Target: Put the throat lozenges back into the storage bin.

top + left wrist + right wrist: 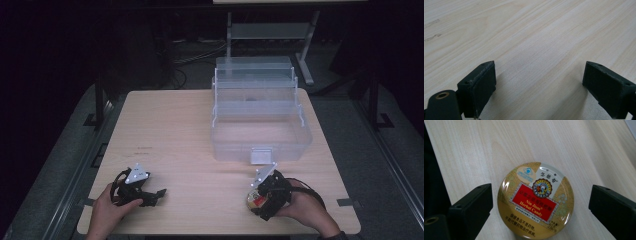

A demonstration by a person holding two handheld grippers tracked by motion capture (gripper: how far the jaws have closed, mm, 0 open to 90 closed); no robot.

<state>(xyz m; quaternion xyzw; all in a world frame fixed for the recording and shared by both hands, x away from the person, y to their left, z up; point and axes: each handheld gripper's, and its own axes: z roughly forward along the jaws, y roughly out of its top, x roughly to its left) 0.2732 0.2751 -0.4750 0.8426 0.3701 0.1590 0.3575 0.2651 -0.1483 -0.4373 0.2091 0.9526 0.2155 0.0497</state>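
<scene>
While the round gold candy tin (535, 201) sits near the front right corner of the pale wooden surface (190, 130), the right claw (540, 205) hangs wide open around it, not gripping. The left claw (539, 85) is open and empty. The clear plastic box (260, 135) waits, so grabbing probably comes next.

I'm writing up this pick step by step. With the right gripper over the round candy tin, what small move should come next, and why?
Probably close the right gripper on the candy tin. Its jaws stand open, one on each side of the tin, with gaps on both sides, and the tin lies flat on the table. The left gripper is open over bare wood, so it has no part in this yet.
</scene>
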